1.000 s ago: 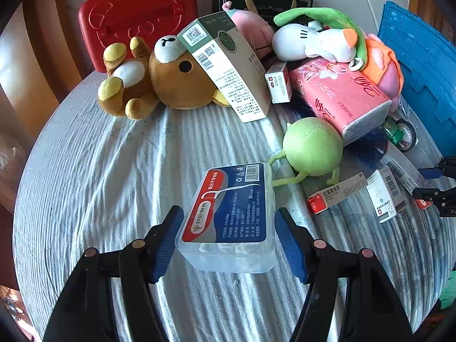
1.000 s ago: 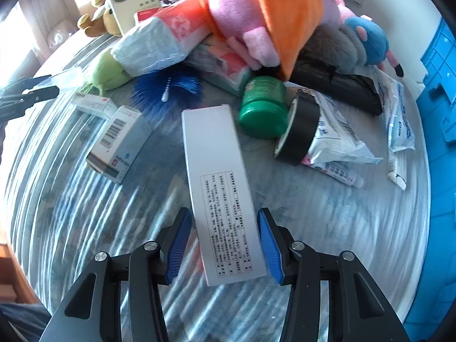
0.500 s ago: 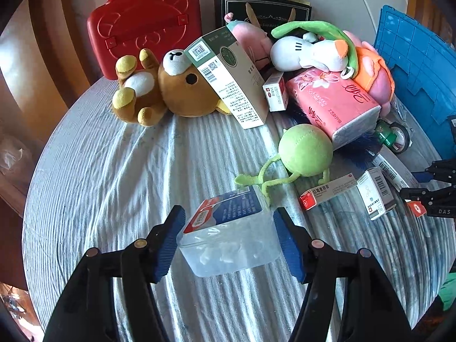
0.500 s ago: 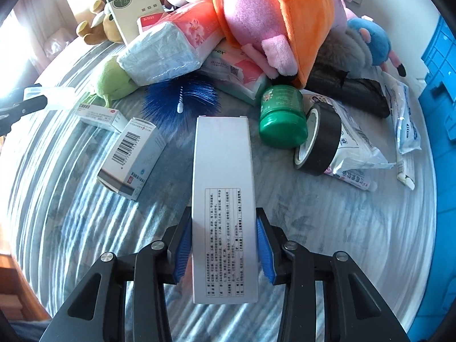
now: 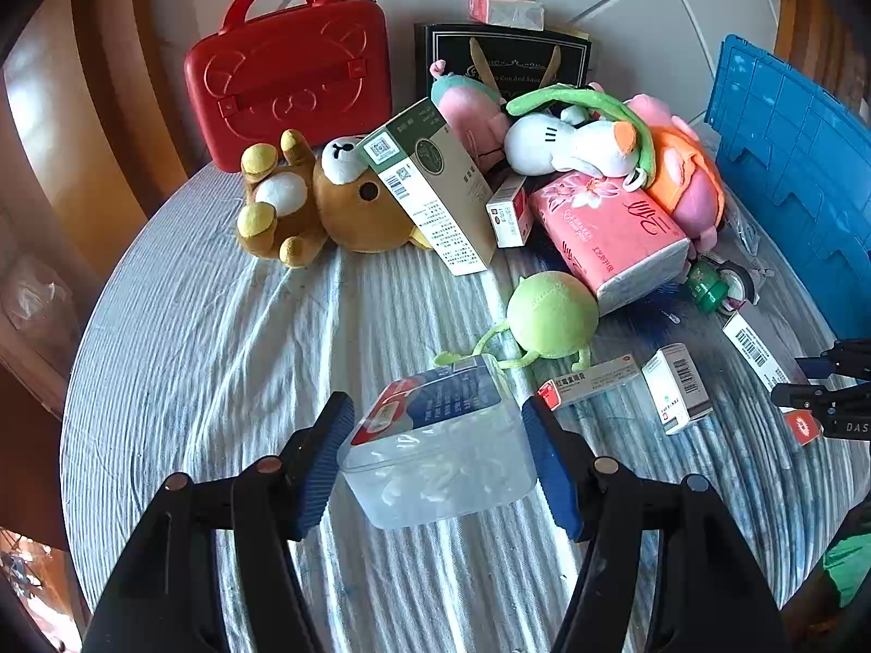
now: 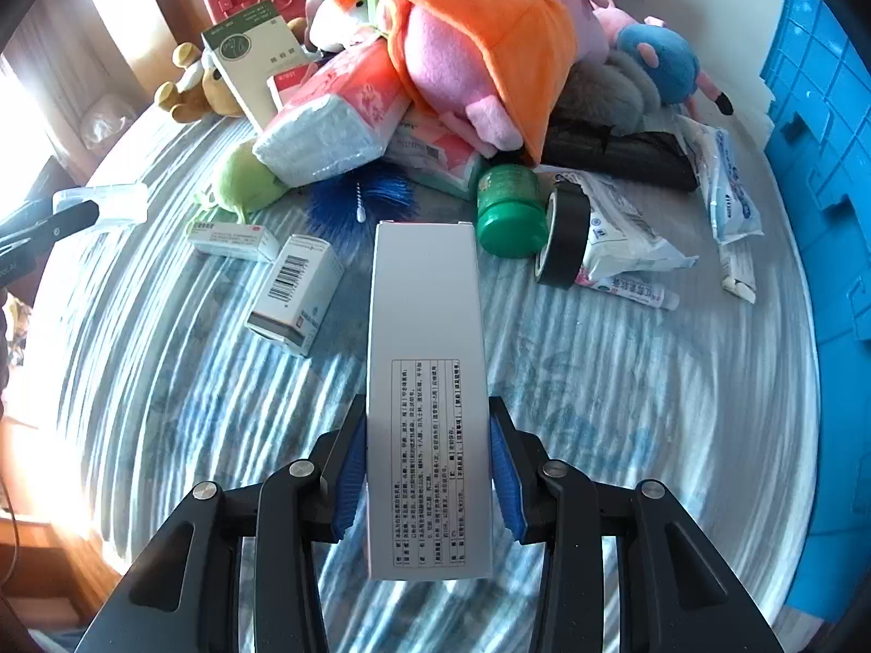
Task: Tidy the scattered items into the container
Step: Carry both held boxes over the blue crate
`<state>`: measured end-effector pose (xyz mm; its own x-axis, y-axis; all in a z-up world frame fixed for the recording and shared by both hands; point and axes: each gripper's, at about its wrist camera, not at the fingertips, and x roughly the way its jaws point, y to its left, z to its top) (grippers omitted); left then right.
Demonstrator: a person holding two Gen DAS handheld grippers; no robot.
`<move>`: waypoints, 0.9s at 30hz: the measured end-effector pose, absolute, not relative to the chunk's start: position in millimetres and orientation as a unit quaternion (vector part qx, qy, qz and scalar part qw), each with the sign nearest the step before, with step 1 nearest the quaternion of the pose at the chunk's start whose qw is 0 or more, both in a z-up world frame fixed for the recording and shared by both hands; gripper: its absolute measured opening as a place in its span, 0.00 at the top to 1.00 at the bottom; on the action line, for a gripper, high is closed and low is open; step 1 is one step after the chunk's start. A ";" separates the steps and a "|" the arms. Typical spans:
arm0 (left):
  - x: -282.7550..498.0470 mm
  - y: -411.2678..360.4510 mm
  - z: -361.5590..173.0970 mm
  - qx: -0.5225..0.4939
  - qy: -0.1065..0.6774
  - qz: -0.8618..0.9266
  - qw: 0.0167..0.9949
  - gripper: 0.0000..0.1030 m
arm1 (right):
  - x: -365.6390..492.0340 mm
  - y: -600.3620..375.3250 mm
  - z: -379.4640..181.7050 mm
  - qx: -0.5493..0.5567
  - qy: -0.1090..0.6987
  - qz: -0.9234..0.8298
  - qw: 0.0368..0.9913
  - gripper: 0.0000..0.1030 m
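Clearly, in the left wrist view, the left gripper (image 5: 438, 457) is clamped on a clear tub (image 5: 438, 446) with a red-and-blue label, a blue pad being pressed to each side wall. The tub is held tilted, label side up and away, apparently clear of the striped cloth (image 5: 218, 337) — a hold that suits carrying it across to the blue crate (image 5: 789, 163) at the right edge. Only a slab of that crate is shown; its opening is cut off, so a free spot inside cannot be judged. What lies white inside the tub cannot be made out. At the far right the other gripper's tips are seen edge-on, with a box end among them.

In the right wrist view, the right gripper (image 6: 427, 468) is closed on a long white box (image 6: 427, 381), taken across its narrow width near the printed end, so that most of the length juts forward — its jaws have just been drawn in on it. The crate (image 6: 816, 136) is seen here as a wall at the right. Behind, a pile of plush toys, a tissue pack (image 6: 332, 125), a green jar (image 6: 511, 212) and a tape roll (image 6: 566, 234) is left to be tidied; much of it is overlapped and hard to separate.
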<state>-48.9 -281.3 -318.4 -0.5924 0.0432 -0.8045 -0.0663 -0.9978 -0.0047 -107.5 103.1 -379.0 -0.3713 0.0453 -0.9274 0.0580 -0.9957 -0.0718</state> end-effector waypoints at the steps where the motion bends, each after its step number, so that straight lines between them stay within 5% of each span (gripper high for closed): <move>1: -47.6 -280.0 -313.6 -0.449 0.014 0.893 0.030 0.39 | -106.4 102.1 -373.7 0.558 0.042 -0.829 0.004 0.62; 27: -34.8 -226.0 -127.8 -0.350 0.017 0.936 0.023 0.39 | -86.2 98.0 -186.9 0.447 0.003 -0.894 0.018 0.61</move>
